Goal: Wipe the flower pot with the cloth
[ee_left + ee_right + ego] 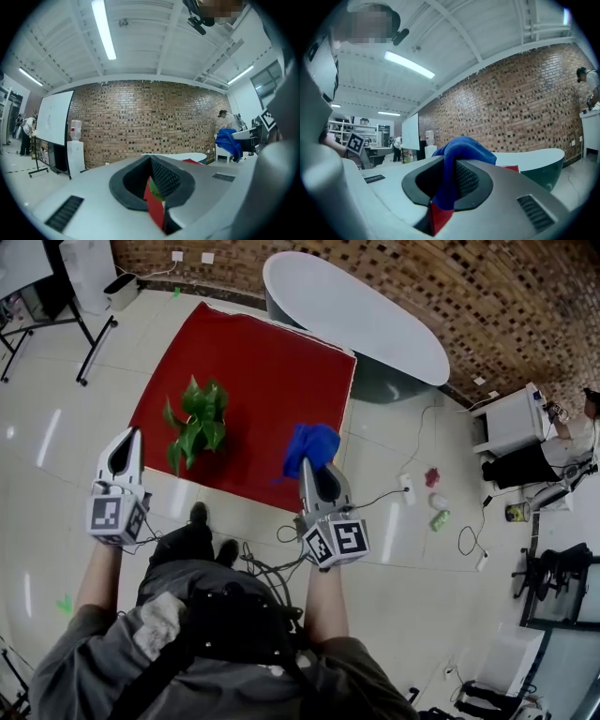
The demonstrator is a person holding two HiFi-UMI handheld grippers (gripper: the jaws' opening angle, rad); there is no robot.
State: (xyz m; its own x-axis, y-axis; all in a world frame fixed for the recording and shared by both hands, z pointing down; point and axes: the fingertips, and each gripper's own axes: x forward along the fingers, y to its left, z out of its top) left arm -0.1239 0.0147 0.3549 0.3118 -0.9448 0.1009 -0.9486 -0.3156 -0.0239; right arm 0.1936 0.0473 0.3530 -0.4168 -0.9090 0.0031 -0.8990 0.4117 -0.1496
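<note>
A potted plant [195, 423] with green leaves stands on the red square table [272, 362]; the leaves hide most of its pot. My right gripper [314, 465] is held level over the table's near edge, right of the plant, shut on a blue cloth [312, 446]. In the right gripper view the cloth [461, 150] bunches out over the jaw tips. My left gripper [127, 442] hangs left of the table, apart from the plant, jaws shut with nothing between them. In the left gripper view a sliver of the red table and green leaves shows through the gripper [151, 160].
A white oval table [356, 315] stands behind the red one, against the brick wall. Cables [403, 488] and small objects [436, 512] lie on the floor to the right. A white cabinet [511, 418] is at far right, a whiteboard stand [94, 334] at far left.
</note>
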